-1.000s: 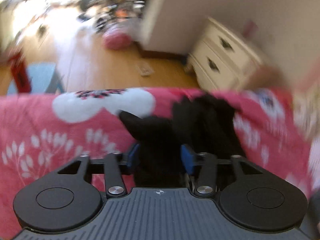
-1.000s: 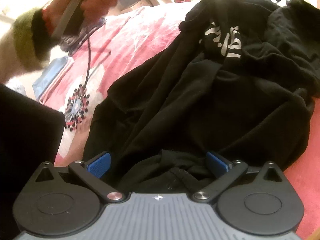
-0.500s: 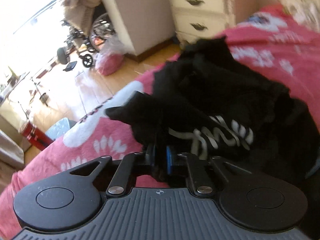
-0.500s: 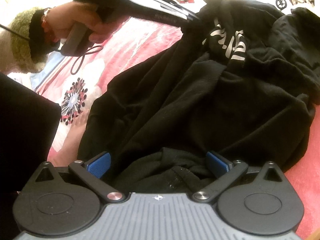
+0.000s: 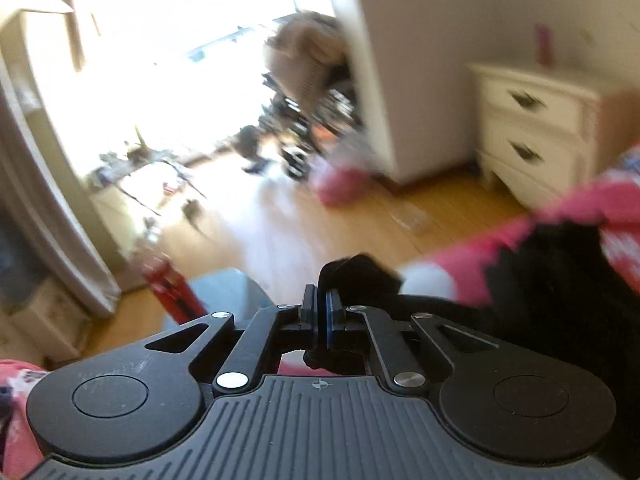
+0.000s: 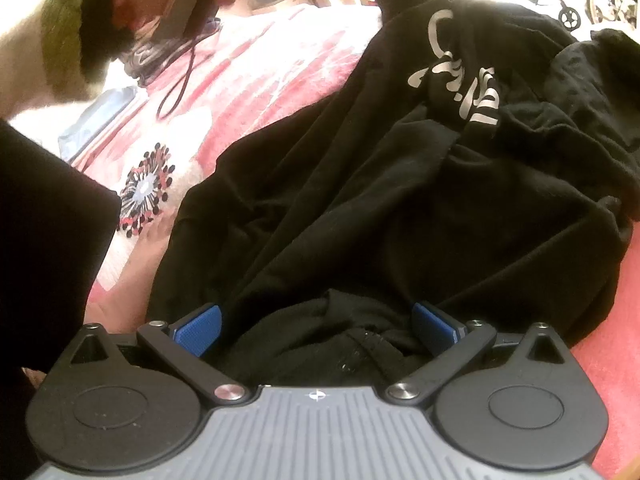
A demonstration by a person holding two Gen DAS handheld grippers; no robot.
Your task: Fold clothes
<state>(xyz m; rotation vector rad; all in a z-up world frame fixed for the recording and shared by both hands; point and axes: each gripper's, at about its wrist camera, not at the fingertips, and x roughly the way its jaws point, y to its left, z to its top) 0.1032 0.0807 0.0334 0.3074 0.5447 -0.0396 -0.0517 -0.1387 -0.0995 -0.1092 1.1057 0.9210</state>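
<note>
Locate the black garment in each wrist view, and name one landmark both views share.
Left wrist view: the black garment fills the lower right, one fold pinched in the shut left gripper.
Right wrist view: it covers the centre and right, white lettering near the top, bunched between the open right gripper fingers.
Shared landmark: the pink flowered bedspread beneath it.

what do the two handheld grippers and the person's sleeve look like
Both the left gripper and the right gripper have black linkage arms, silver pivot pins, round black discs, blue textured pads and a ribbed grey body. The fuzzy sleeve is cream with an olive-green and black cuff.
</note>
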